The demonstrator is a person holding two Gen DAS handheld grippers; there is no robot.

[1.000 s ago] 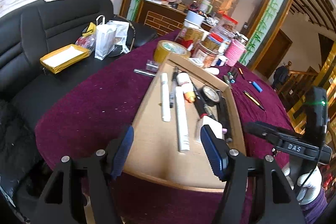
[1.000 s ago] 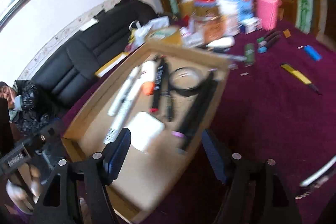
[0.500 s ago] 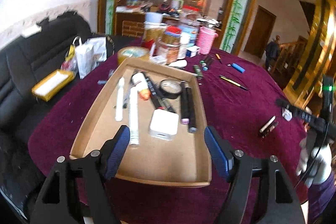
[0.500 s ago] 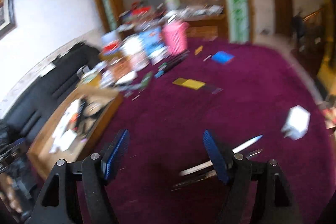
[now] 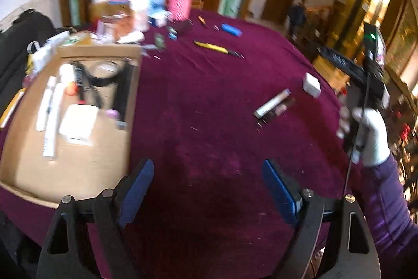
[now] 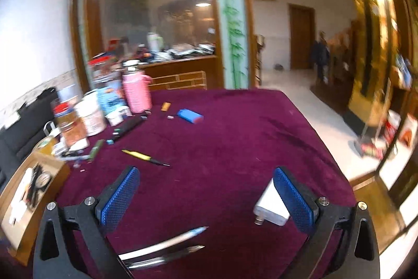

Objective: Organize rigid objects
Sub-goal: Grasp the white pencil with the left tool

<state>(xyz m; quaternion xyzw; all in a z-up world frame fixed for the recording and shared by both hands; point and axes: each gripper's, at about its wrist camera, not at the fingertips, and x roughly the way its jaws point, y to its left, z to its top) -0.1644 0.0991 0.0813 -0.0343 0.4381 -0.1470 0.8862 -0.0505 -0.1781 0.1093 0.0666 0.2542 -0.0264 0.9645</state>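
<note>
Left wrist view: the left gripper (image 5: 206, 187) hangs over bare maroon worktop (image 5: 209, 101), its fingers wide apart and just opened further, nothing between them. A cardboard tray (image 5: 78, 169) at the left holds pens, a white box and a tape roll. Further right lie a silver pen (image 5: 271, 103) and a white charger (image 5: 311, 84), near a gloved hand (image 5: 371, 137) holding the other tool.

Right wrist view: the right gripper (image 6: 209, 198) has its fingers spread fully, having just opened, gripping nothing. The charger (image 6: 271, 205) lies just inside the right finger (image 6: 295, 200); two pens (image 6: 167, 245) lie below. A yellow knife (image 6: 143, 156) and blue box (image 6: 190, 116) sit farther off.
</note>
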